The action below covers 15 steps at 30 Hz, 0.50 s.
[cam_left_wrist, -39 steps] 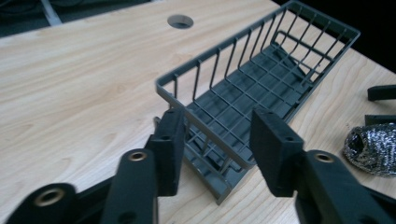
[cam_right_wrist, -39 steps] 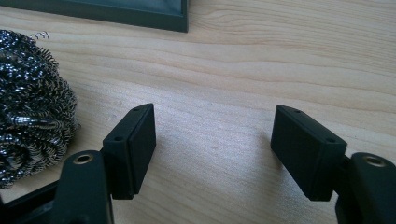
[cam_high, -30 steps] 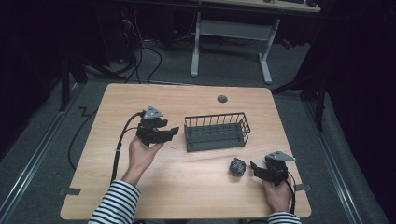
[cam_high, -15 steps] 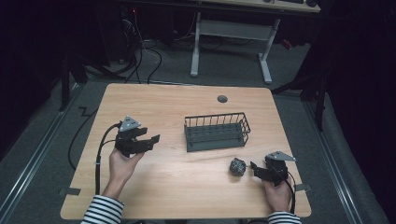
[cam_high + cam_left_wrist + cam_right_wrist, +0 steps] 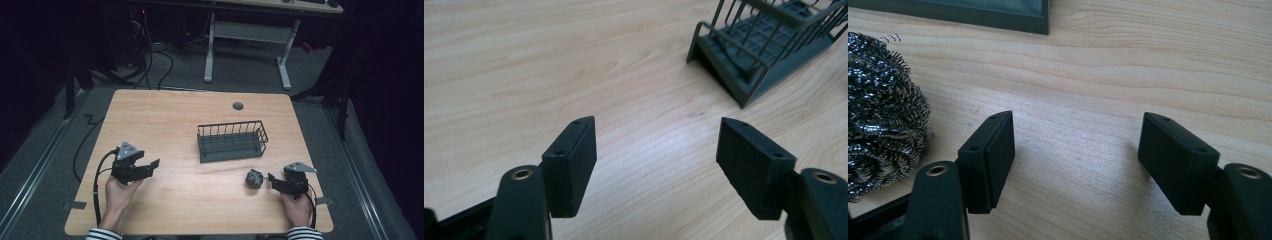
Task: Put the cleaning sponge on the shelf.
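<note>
- I hold the left gripper (image 5: 150,165) over the table (image 5: 170,115) near its left edge, toward the near-left corner, with the cable trailing off that edge.
- Its jaws have just been opening; in the left gripper view (image 5: 656,150) they stand wide apart with bare wood between them and nothing gripped.
- I hold the right gripper (image 5: 274,181) low near the right edge, toward the near-right corner, pointing at the centre of the table.
- In the right gripper view (image 5: 1075,150) its jaws stand apart and clamp nothing; only tabletop lies between the pads.
- The steel scourer (image 5: 254,178) rests on the table just beside the right gripper's tips, between that gripper and the middle of the near edge.
- In the right gripper view the scourer (image 5: 883,110) lies outside the left-hand jaw, close to it; I cannot tell whether the two touch.
- The wire basket (image 5: 231,141) stands upright at the middle of the table, just beyond the scourer and apart from it.
- In the left gripper view the basket (image 5: 769,55) sits ahead and to the right, well apart from the jaws.
- A small round grommet (image 5: 238,106) sits in the tabletop near the far edge, beyond the basket.
</note>
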{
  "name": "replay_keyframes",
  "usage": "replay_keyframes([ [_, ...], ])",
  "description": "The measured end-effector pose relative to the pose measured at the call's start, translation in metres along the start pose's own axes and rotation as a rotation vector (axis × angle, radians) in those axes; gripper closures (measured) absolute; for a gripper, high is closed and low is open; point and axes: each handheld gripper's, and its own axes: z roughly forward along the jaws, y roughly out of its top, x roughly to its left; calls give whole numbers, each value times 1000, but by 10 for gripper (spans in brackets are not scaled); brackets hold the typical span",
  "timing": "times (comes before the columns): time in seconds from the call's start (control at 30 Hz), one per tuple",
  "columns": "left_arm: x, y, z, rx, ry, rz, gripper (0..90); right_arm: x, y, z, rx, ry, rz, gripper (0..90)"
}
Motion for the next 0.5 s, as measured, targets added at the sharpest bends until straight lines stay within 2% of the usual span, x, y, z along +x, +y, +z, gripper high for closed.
replay_keyframes([
  [0.23,7,-25,5,35,45,-16,311,0,0,0,0,0,0,310],
  [0.37,12,-40,10,56,57,-49,309,0,0,0,1,1,2,309],
  [0.5,17,-50,13,79,93,-56,309,0,0,0,2,0,4,309],
])
